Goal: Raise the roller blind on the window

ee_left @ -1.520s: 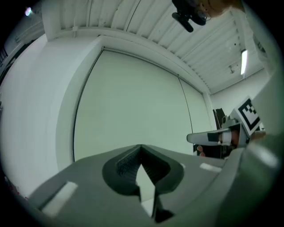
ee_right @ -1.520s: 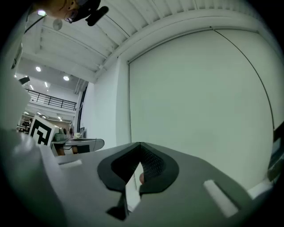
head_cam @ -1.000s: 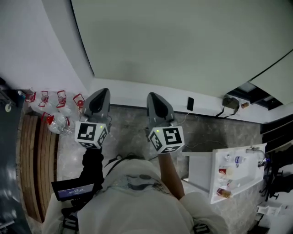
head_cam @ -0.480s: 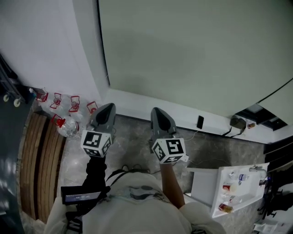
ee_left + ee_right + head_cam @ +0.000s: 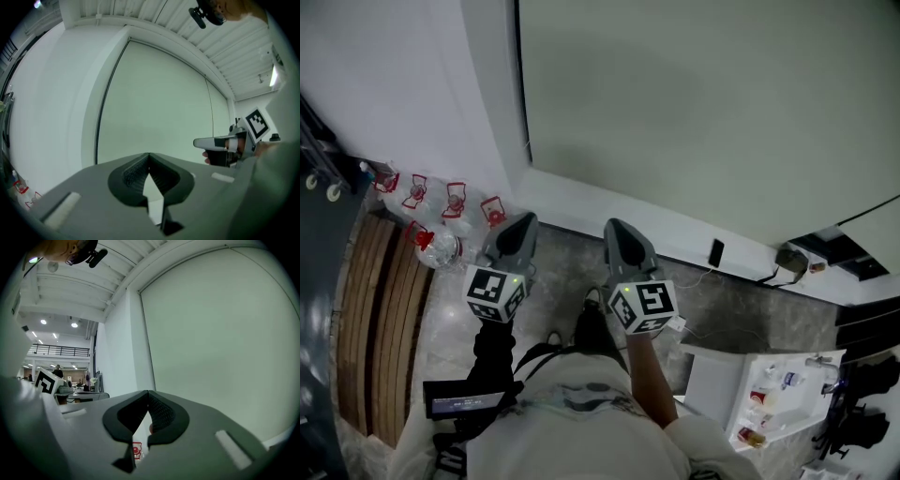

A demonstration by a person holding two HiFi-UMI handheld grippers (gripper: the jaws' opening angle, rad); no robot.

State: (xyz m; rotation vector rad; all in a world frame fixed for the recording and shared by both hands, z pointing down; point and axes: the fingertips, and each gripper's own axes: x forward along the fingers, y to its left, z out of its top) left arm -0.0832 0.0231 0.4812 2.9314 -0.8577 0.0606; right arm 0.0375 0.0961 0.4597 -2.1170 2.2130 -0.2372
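Facing roller blind (image 5: 703, 112) near its left edge, left gripper (image 5: 517, 223) and right gripper (image 5: 620, 230) closed, empty

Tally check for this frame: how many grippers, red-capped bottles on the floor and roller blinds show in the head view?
Grippers: 2 (left gripper, right gripper)
Red-capped bottles: 5
Roller blind: 1
Total: 8

Pale grey-green roller blind (image 5: 703, 103) hangs flat and smooth, drawn fully down
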